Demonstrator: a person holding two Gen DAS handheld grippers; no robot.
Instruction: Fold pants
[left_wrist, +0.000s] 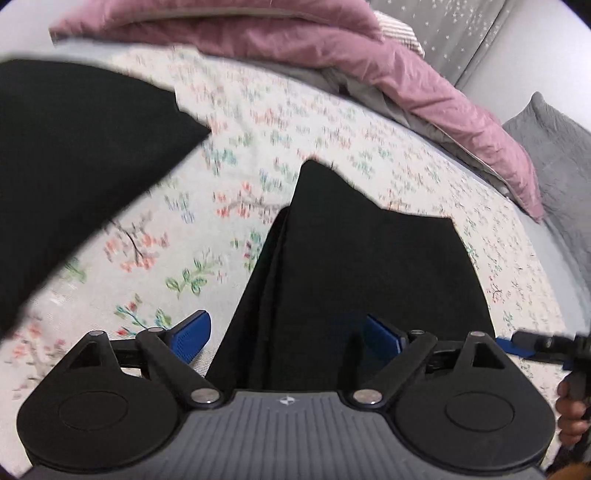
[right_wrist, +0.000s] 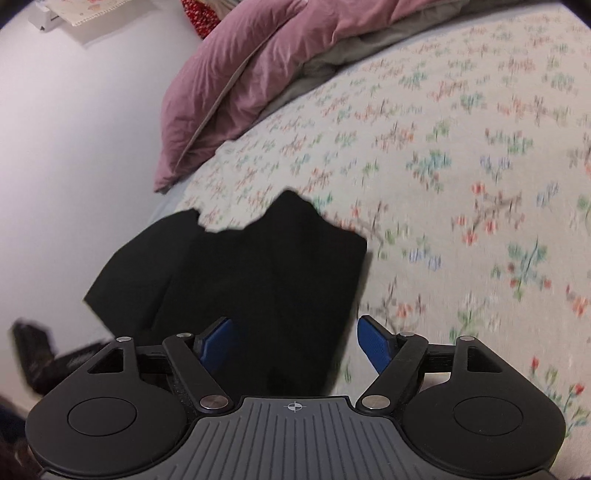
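Black pants (left_wrist: 354, 266) lie on flowered bed sheet (left_wrist: 229, 122). I see left gripper (left_wrist: 288, 334) and right gripper (right_wrist: 295, 343) wide, empty. Cloth soft, limp, light; I'd pinch hem corners.

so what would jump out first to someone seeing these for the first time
The black pants stand out most, a dark folded shape on the pale floral bedspread, lying right in front of both cameras. Next comes the pink duvet, bunched along the far side of the bed. Both tools frame the cloth with blue pads apart: the left tool and the right tool are open, gripping nothing.
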